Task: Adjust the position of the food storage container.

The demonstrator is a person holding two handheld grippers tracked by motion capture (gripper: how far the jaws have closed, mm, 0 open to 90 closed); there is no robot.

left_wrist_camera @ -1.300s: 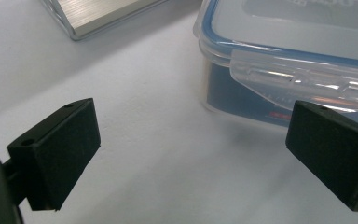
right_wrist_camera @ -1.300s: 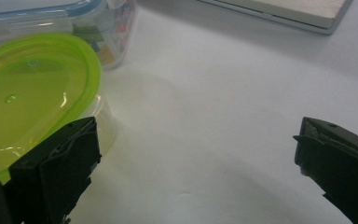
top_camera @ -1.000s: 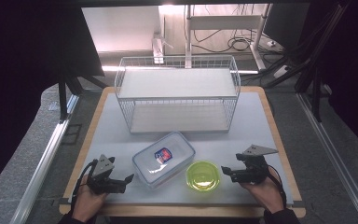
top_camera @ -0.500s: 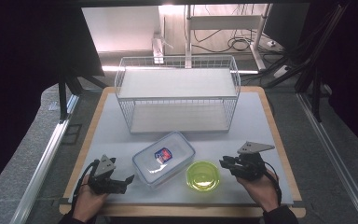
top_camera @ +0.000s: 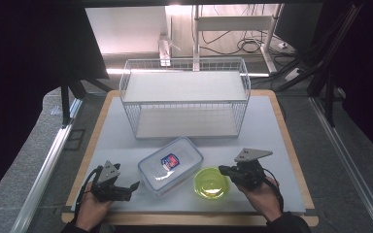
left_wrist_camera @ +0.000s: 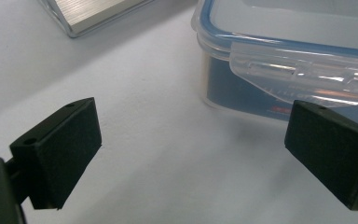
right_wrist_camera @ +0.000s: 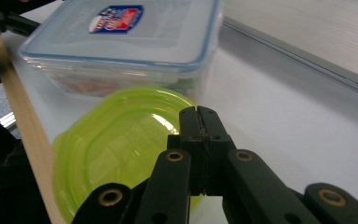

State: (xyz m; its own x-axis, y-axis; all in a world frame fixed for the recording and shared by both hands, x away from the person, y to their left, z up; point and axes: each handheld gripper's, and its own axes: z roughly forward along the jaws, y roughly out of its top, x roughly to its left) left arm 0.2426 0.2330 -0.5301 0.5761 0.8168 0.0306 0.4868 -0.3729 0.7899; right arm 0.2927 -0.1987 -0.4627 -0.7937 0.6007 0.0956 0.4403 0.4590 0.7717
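A clear lidded container (top_camera: 171,164) with a blue seal and a red-and-blue label lies at the front middle of the white table; its latch side (left_wrist_camera: 284,56) fills the upper right of the left gripper view. A yellow-green plastic bowl (top_camera: 211,183) sits just right of it, almost touching. My left gripper (top_camera: 132,190) stands open beside the container's left corner, with bare table between its pads (left_wrist_camera: 191,154). My right gripper (top_camera: 222,170) has just been closing. It is shut pad to pad (right_wrist_camera: 198,112) over the bowl's (right_wrist_camera: 116,140) right rim, with nothing seen between the pads.
A white wire basket (top_camera: 184,97) with a shelf stands at the back middle of the table (top_camera: 272,126), its open side facing me. A wooden border (right_wrist_camera: 25,135) runs along the table's front edge. Dark stands and cables lie beyond the table.
The right gripper has moved left toward the bowl and its jaws have closed. The left gripper, the container and the bowl have stayed where they were.
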